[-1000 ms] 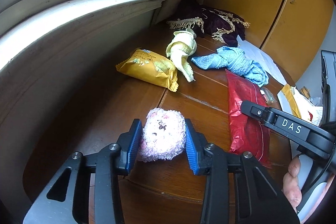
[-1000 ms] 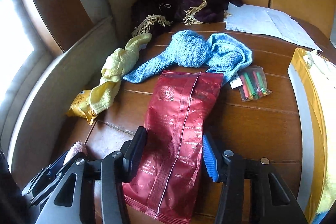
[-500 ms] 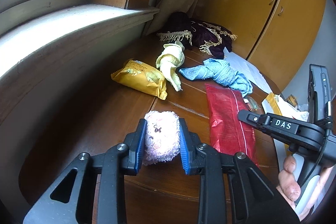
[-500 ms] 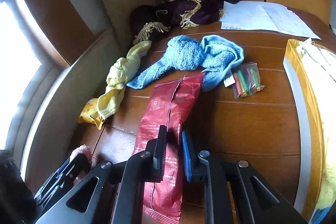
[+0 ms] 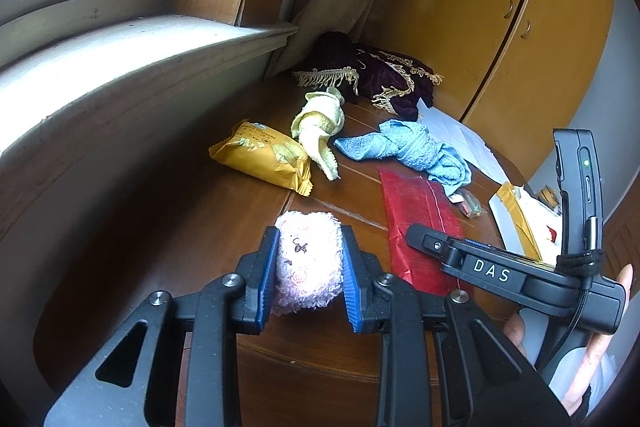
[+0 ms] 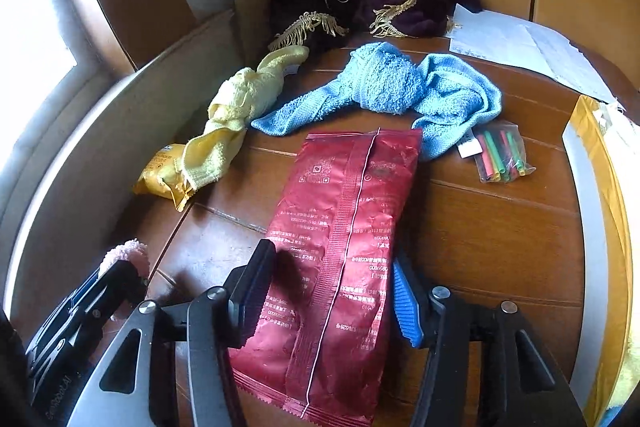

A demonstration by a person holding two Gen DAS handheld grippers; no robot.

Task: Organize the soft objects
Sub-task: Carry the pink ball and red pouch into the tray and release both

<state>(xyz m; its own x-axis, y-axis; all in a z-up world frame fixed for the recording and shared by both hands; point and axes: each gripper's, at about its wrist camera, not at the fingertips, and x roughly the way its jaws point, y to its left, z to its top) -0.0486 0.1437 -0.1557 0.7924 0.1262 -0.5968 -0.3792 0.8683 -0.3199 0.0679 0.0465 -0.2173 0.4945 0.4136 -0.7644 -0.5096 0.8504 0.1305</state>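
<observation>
**Pink plush pinched on the left, red packet straddled on the right**

The left gripper [image 5: 308,277] pinches a fluffy pink plush toy [image 5: 309,263] between its blue pads, just above the wooden worktop [image 5: 160,227]. The right gripper [image 6: 332,291] is spread wide, its jaws standing either side of the red foil packet [image 6: 344,247], which lies flat on the worktop; whether the pads touch the packet cannot be told. Beyond the far end of the red packet lies a crumpled blue towel [image 6: 384,87], touching its corner. Left of the towel is a twisted yellow cloth [image 6: 236,115], draped over an orange snack packet [image 5: 260,155]. Right of the red packet sits a small clear bag of coloured sticks [image 6: 500,155]. Behind the towel, a dark purple fringed cloth [image 6: 380,3] is bunched in the corner.
</observation>
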